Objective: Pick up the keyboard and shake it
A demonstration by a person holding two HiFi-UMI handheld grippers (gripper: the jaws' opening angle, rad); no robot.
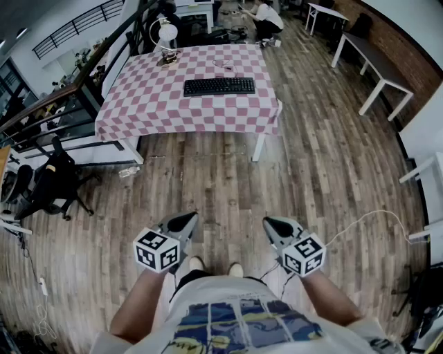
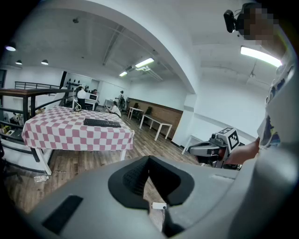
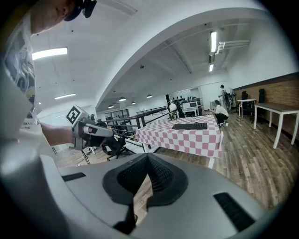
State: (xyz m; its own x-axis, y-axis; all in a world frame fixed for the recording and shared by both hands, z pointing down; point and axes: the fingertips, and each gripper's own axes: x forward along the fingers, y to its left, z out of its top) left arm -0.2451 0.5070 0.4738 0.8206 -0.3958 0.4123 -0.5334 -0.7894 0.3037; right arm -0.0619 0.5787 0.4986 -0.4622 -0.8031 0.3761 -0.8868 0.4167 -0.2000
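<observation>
As it lies, the keyboard (image 1: 219,86) runs left-right.

Upper left: small object (image 1: 167,59) on desk (image 1: 159,104) too small to identify. Top edge cuts off crouching person (image 1: 266,17). Legends on keyboard (image 1: 219,86) unreadable.

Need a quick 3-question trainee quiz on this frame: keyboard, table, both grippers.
1. True or false: the keyboard lies on the checkered table.
2. The left gripper is: A open; B shut on the keyboard; C shut and empty.
3. Which gripper touches the keyboard: the left one, the right gripper, or neither?
Key: 1 true; 2 C; 3 neither, both are far from the table.
</observation>
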